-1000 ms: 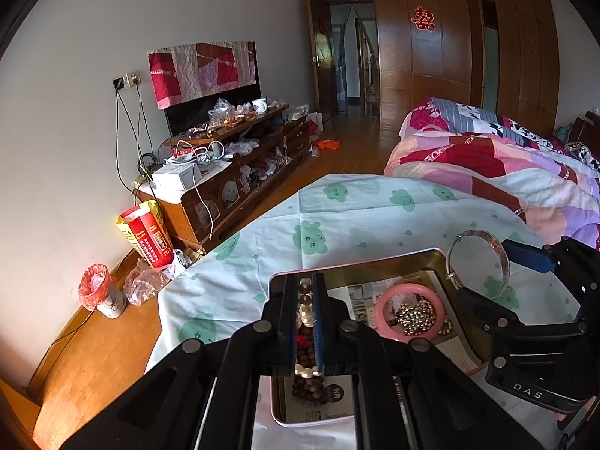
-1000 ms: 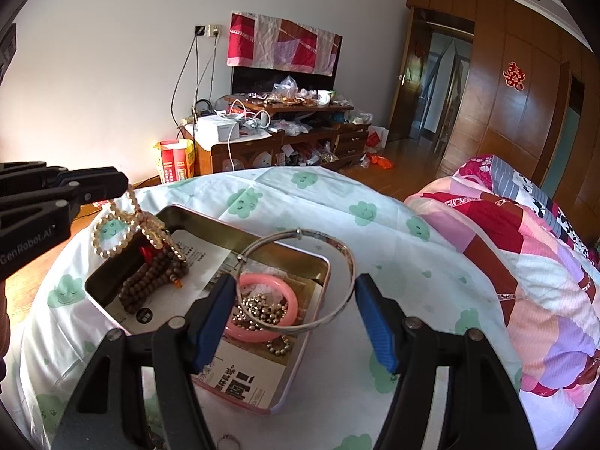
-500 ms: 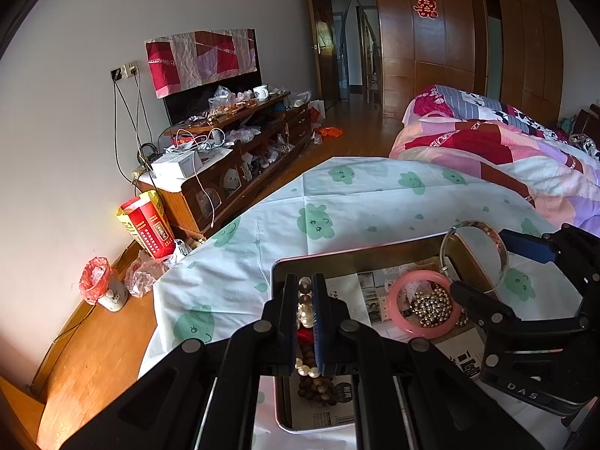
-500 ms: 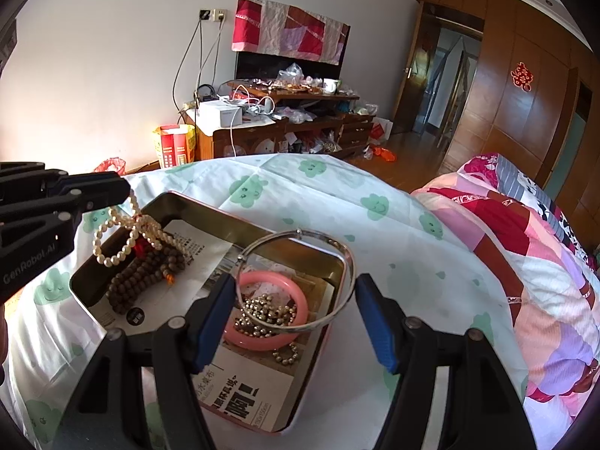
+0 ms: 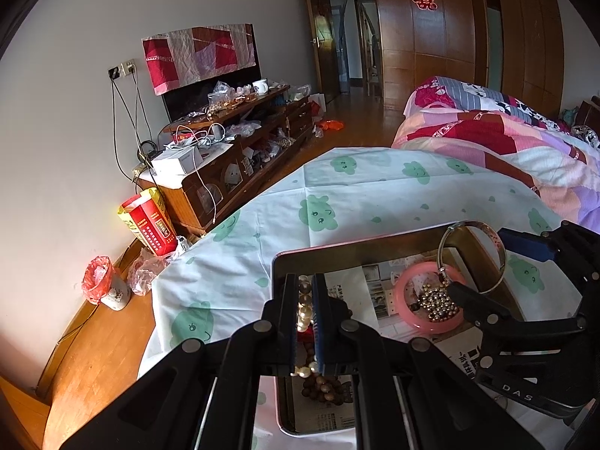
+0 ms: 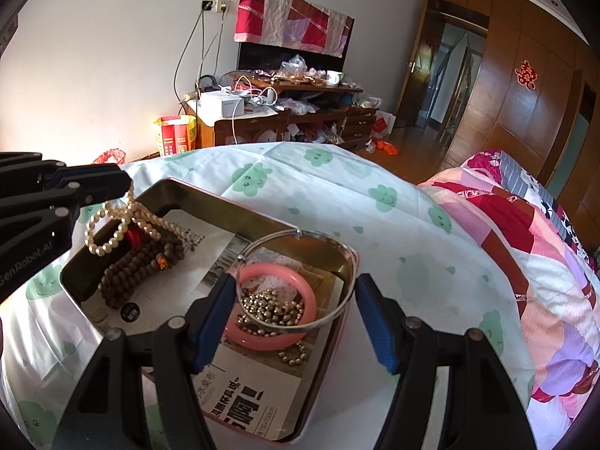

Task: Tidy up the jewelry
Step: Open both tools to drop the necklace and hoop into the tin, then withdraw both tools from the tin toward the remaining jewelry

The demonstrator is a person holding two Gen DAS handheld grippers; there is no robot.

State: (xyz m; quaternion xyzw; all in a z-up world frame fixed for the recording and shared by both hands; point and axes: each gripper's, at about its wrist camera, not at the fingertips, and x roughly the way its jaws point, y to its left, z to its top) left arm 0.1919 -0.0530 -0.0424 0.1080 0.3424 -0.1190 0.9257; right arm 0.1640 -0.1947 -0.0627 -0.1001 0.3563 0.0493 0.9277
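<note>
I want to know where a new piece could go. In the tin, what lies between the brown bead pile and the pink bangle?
Only bare newspaper lining lies between the brown beads and the pink bangle; the right wrist view shows it best.

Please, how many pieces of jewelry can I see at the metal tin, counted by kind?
Pearl strand, held by the left hand-held gripper: 1
Brown wooden bead strand: 1
Pink bangle: 1
Silver bangle, in the right hand-held gripper: 1
Gold bead pieces: 2, perhaps one strand
Total: 6
</note>
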